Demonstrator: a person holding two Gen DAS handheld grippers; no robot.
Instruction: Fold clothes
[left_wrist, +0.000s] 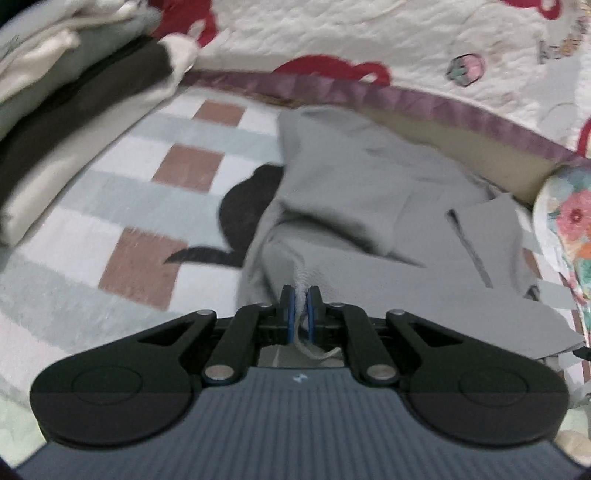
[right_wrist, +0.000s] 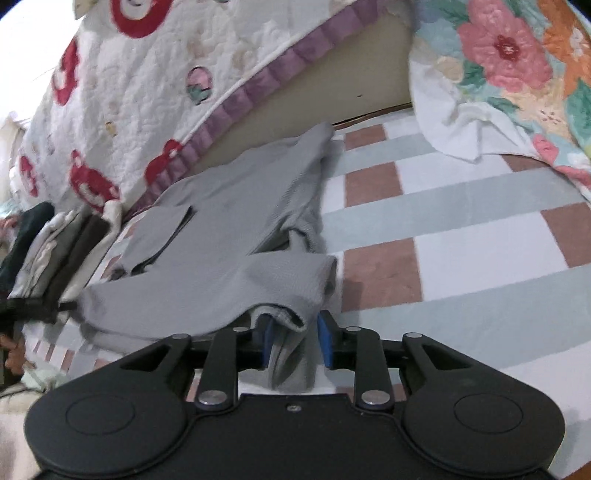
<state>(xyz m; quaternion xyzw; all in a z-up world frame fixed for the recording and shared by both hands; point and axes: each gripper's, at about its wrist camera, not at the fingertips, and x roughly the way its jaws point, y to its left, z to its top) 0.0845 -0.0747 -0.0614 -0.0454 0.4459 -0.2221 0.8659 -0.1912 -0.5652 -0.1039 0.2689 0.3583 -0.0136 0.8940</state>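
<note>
1. Grey garment (right_wrist: 229, 236): centre frame, rumpled on the checked blanket (right_wrist: 461, 236).
2. Left gripper (left_wrist: 300, 295): pressed together, pinching a grey hem.
3. Right gripper (right_wrist: 291, 332): spread, cloth fold lying loose between its blue pads.
4. Folded stack (left_wrist: 55, 122): upper left.
5. Risk: one-sided pull may skew the fold; the unclamped edge could slide out.

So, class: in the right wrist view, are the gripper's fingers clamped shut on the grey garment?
No: the right gripper stands open, with the grey garment lying loosely between its fingers.

Home bedroom: quilted bedspread (right_wrist: 147, 92), checked blanket (right_wrist: 461, 236), folded clothes pile (left_wrist: 55, 110).
</note>
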